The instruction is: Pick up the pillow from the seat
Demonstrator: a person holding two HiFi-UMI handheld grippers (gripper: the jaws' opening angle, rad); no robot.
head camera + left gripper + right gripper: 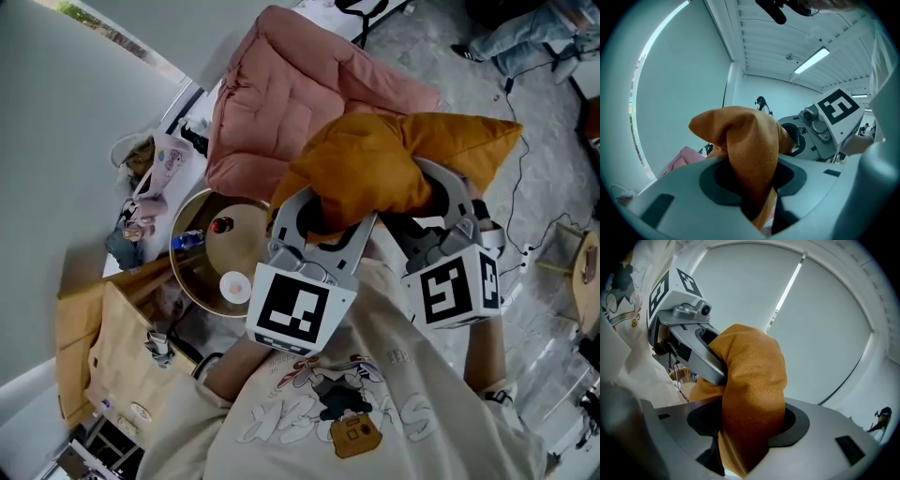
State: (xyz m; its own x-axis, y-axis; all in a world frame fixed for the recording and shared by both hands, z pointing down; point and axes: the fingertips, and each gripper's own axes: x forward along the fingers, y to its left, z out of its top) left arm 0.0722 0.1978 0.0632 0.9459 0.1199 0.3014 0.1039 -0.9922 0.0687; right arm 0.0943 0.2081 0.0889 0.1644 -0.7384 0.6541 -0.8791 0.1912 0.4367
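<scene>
A mustard-orange pillow (394, 164) is held up in the air in front of the pink seat cushion (281, 103). My left gripper (323, 220) is shut on its lower left part, and my right gripper (450, 202) is shut on its lower right part. In the left gripper view a fold of the pillow (747, 145) is pinched between my jaws, and the right gripper (820, 126) shows beside it. In the right gripper view the pillow (752, 385) bulges up from between the jaws, with the left gripper (689, 343) at the left.
A round wooden table (202, 267) with a few small things on it stands left of the grippers. A brown paper bag (112, 347) lies at the lower left. Cables (520, 159) run over the floor at the right, where a person's legs (525, 37) show at the top.
</scene>
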